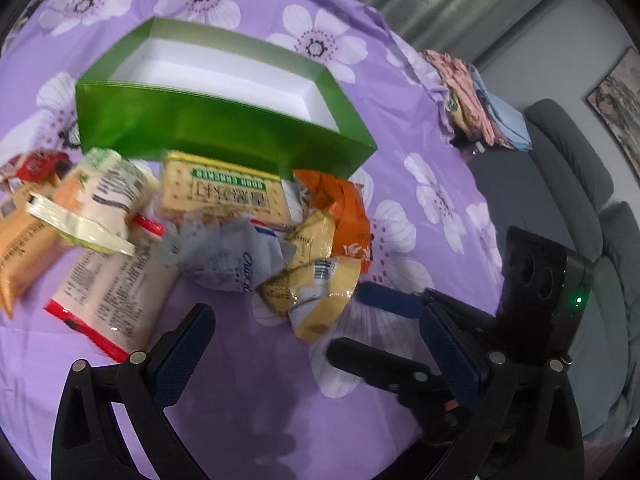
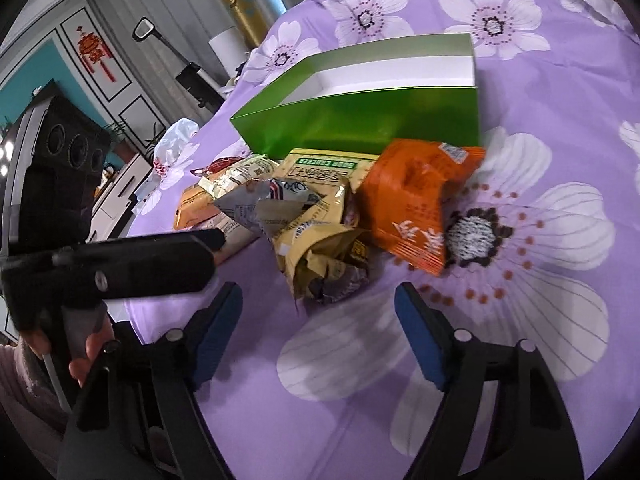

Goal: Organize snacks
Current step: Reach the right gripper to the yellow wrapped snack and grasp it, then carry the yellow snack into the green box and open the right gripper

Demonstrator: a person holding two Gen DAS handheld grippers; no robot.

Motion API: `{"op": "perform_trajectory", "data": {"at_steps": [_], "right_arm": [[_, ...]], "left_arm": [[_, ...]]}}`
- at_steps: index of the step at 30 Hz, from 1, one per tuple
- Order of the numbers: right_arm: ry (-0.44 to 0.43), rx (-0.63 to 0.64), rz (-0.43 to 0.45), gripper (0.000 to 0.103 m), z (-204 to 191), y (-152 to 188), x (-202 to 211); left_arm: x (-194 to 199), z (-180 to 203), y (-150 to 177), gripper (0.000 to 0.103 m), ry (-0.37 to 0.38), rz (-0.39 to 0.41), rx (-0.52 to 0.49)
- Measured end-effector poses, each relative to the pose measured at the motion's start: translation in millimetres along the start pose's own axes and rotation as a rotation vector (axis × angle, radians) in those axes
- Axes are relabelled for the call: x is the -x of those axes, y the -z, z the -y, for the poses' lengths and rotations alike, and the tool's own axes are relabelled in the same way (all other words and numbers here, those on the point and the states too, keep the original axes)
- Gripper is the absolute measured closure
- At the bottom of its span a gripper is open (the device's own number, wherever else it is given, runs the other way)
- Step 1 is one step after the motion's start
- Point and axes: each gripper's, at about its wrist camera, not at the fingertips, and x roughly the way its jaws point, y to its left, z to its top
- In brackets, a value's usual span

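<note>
A heap of snack packets lies on the surface, covered by a purple flowered cloth, right against the near wall of an open green box, seemingly empty. Left gripper and right gripper hover short of the heap, jaws apart, nothing between them.

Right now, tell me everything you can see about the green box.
The green box is a glossy, open-topped rectangular carton, apparently card, green outside and white inside. It looks empty as far as visible. It sits upright on the purple flowered cloth, behind the snack pile; the cracker packet lies at its front wall.
</note>
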Motion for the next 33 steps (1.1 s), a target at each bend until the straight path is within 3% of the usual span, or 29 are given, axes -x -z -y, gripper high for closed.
{"op": "perform_trajectory", "data": {"at_steps": [5, 7, 11, 15, 19, 22, 33], "right_arm": [[-0.012, 0.015, -0.016, 0.031, -0.5, -6.2, -12.7], [-0.021, 0.013, -0.017, 0.034, 1.0, -8.2, -16.3], [-0.024, 0.007, -0.022, 0.038, 4.9, -11.0, -23.4], [-0.021, 0.017, -0.029, 0.046, 4.8, -14.3, -29.1], [-0.009, 0.031, -0.024, 0.051, 4.0, -13.2, -28.3], [-0.015, 0.025, -0.024, 0.057, 4.1, -9.6, -23.4], [0.019, 0.078, 0.06, 0.058, -19.0, -8.8, 20.9]], "left_arm": [[-20.2, -8.4, -2.4, 0.006, 0.002, -0.039, 0.042], [-24.6, -9.9, -4.4, 0.017, 0.01, -0.046, 0.055], [-35.6, -14.9, -12.5, 0.021, 0.01, -0.056, 0.08], [-40.6, -14.4, -12.5, 0.036, 0.016, -0.065, 0.082], [-40.1, -12.3, -11.1, 0.043, 0.01, -0.067, 0.07], [-36.7, -6.5, -9.3, 0.044, -0.001, -0.064, 0.042], [4.1, 31.0, -9.3, 0.044, 0.038, -0.003, -0.047]]}}
